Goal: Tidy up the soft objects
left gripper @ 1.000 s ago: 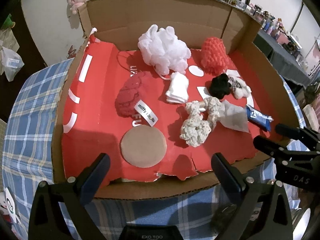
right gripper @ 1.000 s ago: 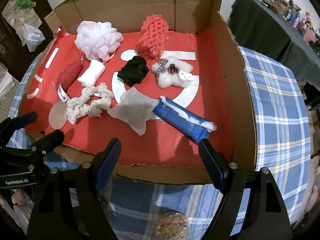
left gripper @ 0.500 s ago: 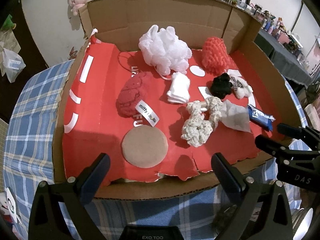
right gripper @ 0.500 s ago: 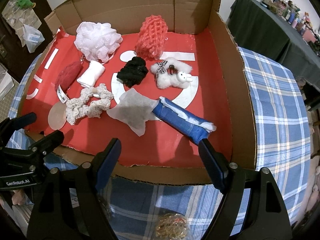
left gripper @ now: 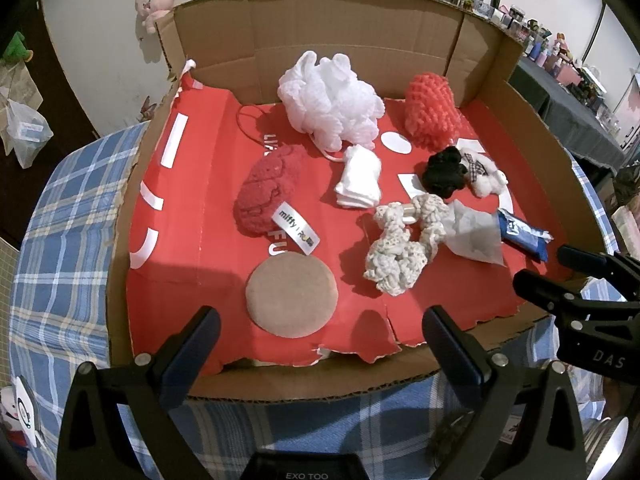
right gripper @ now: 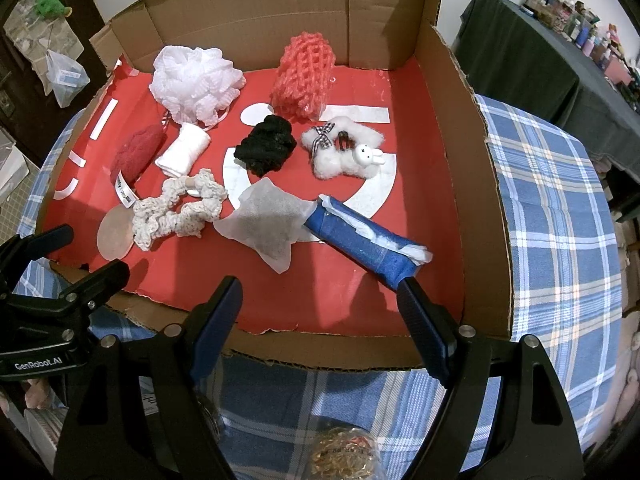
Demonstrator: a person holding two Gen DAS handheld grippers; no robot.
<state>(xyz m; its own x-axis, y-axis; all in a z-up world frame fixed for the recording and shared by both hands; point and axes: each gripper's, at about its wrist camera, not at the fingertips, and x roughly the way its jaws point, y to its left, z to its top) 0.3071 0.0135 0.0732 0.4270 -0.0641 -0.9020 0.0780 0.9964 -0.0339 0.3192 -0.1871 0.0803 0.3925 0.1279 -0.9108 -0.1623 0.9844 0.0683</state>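
Bench [right gripper: 560, 216] under blue plaid cloth. White wall [left gripper: 100, 52] upper left. Dark-draped side table [right gripper: 516, 48] upper right, cluttered. Plastic bag [right gripper: 64, 76] hanging at left.

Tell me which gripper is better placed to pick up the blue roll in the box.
Right. The blue roll lies just ahead of the open right gripper, nearly at one fingertip. From the left gripper it sits far off to the side, beyond the cream scrunchie.
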